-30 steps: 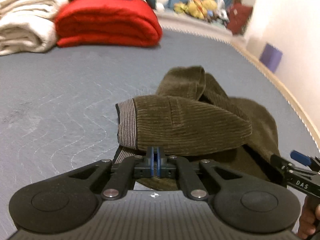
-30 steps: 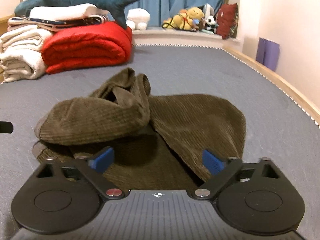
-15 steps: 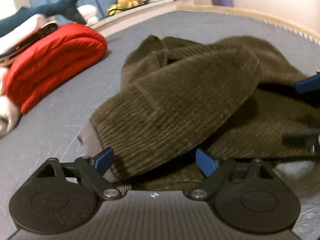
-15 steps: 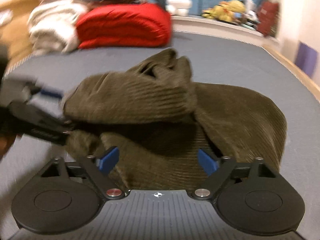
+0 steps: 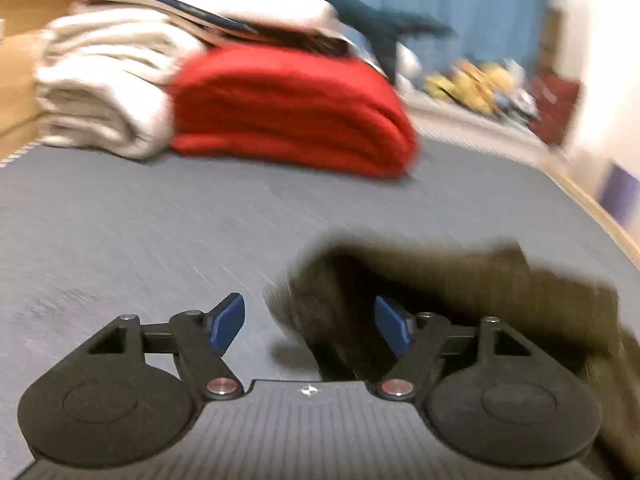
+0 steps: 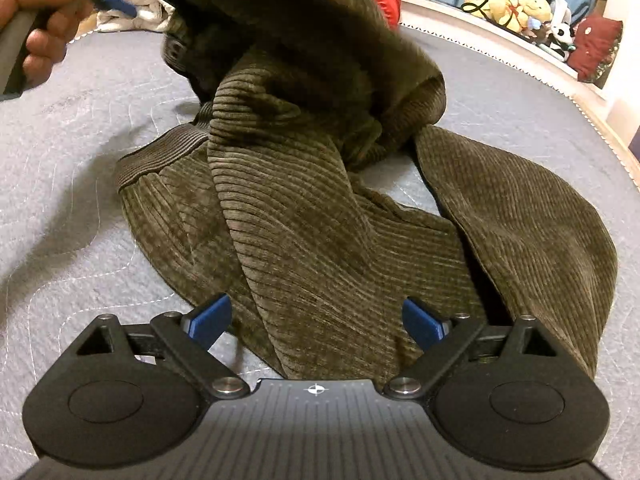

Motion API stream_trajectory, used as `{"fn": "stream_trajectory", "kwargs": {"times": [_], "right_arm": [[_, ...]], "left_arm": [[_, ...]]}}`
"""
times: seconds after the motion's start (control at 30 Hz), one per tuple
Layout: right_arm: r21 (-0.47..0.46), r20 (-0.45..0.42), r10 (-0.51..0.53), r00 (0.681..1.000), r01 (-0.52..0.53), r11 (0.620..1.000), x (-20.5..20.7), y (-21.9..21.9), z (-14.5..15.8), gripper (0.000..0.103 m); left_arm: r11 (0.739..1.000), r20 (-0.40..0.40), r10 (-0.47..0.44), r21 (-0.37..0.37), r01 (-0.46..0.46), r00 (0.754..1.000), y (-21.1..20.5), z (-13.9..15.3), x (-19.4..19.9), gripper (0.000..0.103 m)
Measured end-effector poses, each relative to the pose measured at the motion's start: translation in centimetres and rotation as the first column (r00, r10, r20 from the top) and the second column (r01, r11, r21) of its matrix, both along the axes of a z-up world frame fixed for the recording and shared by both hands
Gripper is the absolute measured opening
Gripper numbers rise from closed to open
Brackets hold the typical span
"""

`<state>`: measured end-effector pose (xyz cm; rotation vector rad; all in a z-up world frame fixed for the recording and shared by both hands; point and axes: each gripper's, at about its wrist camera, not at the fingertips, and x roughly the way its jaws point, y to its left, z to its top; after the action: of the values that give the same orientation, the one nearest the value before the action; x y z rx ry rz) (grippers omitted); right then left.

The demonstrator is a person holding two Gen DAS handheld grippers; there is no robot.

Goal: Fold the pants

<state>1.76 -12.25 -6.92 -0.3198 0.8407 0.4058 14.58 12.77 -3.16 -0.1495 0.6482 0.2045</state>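
The olive corduroy pants [image 6: 312, 216] lie crumpled on the grey quilted bed [image 6: 72, 128], ribbed waistband [image 6: 160, 152] toward the left. In the right wrist view one fold is raised at the top left, by my left gripper's blue pad [image 6: 116, 3]. My left gripper [image 5: 310, 326] is blurred; its jaws are closing, still apart, with the edge of the pants [image 5: 440, 280] between them, near the right pad. My right gripper [image 6: 316, 322] hovers open over the near part of the pants, tilted down, cloth under the gap and neither pad pressing.
At the far end of the bed are a folded red blanket [image 5: 288, 108], white towels [image 5: 100, 92] and a blue shark plush [image 5: 360, 20]. Stuffed toys [image 6: 516, 8] line the ledge. The wooden bed edge [image 5: 592, 208] runs along the right. A hand [image 6: 36, 20] holds the left gripper.
My left gripper went from shut to open and swung around to the left side of the pants. The right gripper sank and tipped down toward the cloth. The upper fold now stands higher.
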Motion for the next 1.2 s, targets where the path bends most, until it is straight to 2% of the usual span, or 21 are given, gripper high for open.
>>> {"fn": "stream_trajectory", "kwargs": {"times": [0.07, 0.17, 0.27, 0.33, 0.37, 0.43, 0.47, 0.53, 0.57, 0.6, 0.67, 0.77, 0.8, 0.83, 0.93, 1.03, 1.07, 1.1, 1.13, 1.17, 1.2], "right_arm": [[-0.010, -0.007, 0.011, 1.000, -0.011, 1.000, -0.2, -0.1, -0.3, 0.093], [-0.033, -0.013, 0.001, 1.000, -0.002, 0.999, 0.1, 0.1, -0.9, 0.093], [-0.029, -0.013, -0.011, 1.000, 0.011, 1.000, 0.2, 0.0, -0.7, 0.093], [-0.032, -0.008, -0.007, 1.000, 0.007, 0.999, 0.1, 0.1, -0.6, 0.094], [-0.036, -0.006, -0.004, 1.000, 0.004, 0.999, 0.0, 0.1, -0.6, 0.094], [-0.043, -0.007, 0.000, 1.000, 0.000, 0.999, 0.1, 0.2, -0.6, 0.094], [-0.047, -0.008, -0.001, 1.000, 0.000, 0.999, 0.0, 0.1, -0.6, 0.094], [-0.057, -0.009, -0.008, 1.000, 0.007, 0.998, -0.1, 0.5, -0.9, 0.094], [-0.062, -0.009, -0.011, 1.000, 0.010, 0.998, -0.1, 0.4, -0.9, 0.094], [-0.068, -0.009, -0.015, 1.000, 0.015, 0.998, 0.0, 0.4, -0.9, 0.094], [-0.076, -0.011, -0.026, 1.000, 0.025, 0.997, 0.2, 0.2, -1.1, 0.094], [-0.085, -0.018, -0.043, 0.999, 0.041, 0.996, 0.3, -0.2, -1.4, 0.094], [-0.086, -0.020, -0.047, 0.999, 0.046, 0.995, 0.5, -0.3, -1.5, 0.094], [-0.084, -0.020, -0.052, 0.998, 0.051, 0.995, 0.5, -0.3, -1.5, 0.094], [-0.061, -0.013, -0.055, 0.998, 0.055, 0.997, 0.3, -0.2, -1.0, 0.094], [-0.030, 0.004, -0.043, 0.999, 0.043, 0.999, -0.4, 0.4, 0.0, 0.094], [-0.020, 0.011, -0.036, 0.999, 0.036, 0.999, -0.7, 0.6, 0.4, 0.094], [-0.011, 0.015, -0.027, 1.000, 0.027, 1.000, -1.0, 0.9, 0.7, 0.094], [0.000, 0.015, -0.017, 1.000, 0.017, 1.000, -1.3, 1.1, 0.9, 0.093], [0.011, 0.010, -0.002, 1.000, 0.002, 1.000, -1.7, 1.4, 1.1, 0.093], [0.017, 0.007, 0.010, 1.000, -0.010, 1.000, -2.0, 1.6, 1.2, 0.093]], "left_arm": [[1.000, -0.110, -0.012, -0.016, 0.010, 0.994, -0.2, -2.5, 0.2, 0.076], [0.986, -0.228, -0.112, -0.147, 0.080, 0.967, 0.3, -6.3, 1.0, 0.076], [0.981, -0.266, -0.145, -0.162, 0.104, 0.953, 0.1, -8.4, 1.2, 0.076], [0.959, -0.279, -0.216, -0.243, 0.149, 0.936, 0.1, -9.4, 1.5, 0.077], [0.956, -0.274, -0.238, -0.233, 0.176, 0.932, -0.3, -9.6, 1.5, 0.083], [0.959, -0.280, -0.282, -0.121, 0.257, 0.918, -1.1, -9.8, 1.8, 0.083], [0.957, -0.277, -0.290, -0.089, 0.276, 0.916, -1.3, -9.8, 1.8, 0.080], [0.959, -0.276, -0.284, -0.087, 0.271, 0.918, -1.0, -9.3, 1.9, 0.062], [0.963, -0.279, -0.269, -0.071, 0.259, 0.922, -0.7, -8.8, 1.5, 0.042], [0.962, -0.274, -0.271, -0.096, 0.255, 0.923, 0.1, -7.9, 1.3, 0.032], [0.959, -0.251, -0.276, -0.133, 0.250, 0.928, 0.6, -6.5, 0.6, 0.027], [0.958, -0.205, -0.284, -0.109, 0.267, 0.937, 1.8, -3.3, -1.3, 0.022], [0.961, -0.181, -0.273, -0.095, 0.260, 0.945, 2.6, -1.8, -2.2, 0.016], [0.964, -0.161, -0.262, -0.097, 0.249, 0.951, 3.3, -0.7, -2.9, 0.015], [0.986, -0.091, -0.137, -0.106, 0.128, 0.986, 7.6, 3.3, -6.1, 0.010], [0.980, -0.053, 0.003, -0.196, -0.013, 0.999, 13.0, 6.6, -10.7, 0.002], [0.982, -0.053, 0.049, -0.178, -0.058, 0.997, 13.7, 7.5, -12.8, 0.000], [0.987, -0.051, 0.145, -0.069, -0.148, 0.988, 14.7, 8.6, -14.5, 0.000], [0.978, -0.041, 0.210, 0.027, -0.209, 0.977, 15.2, 9.4, -16.2, 0.000], [0.964, -0.030, 0.264, 0.057, -0.262, 0.964, 16.2, 9.9, -17.7, 0.000], [0.953, -0.042, 0.302, 0.008, -0.302, 0.952, 17.7, 9.9, -18.9, 0.000]]}}
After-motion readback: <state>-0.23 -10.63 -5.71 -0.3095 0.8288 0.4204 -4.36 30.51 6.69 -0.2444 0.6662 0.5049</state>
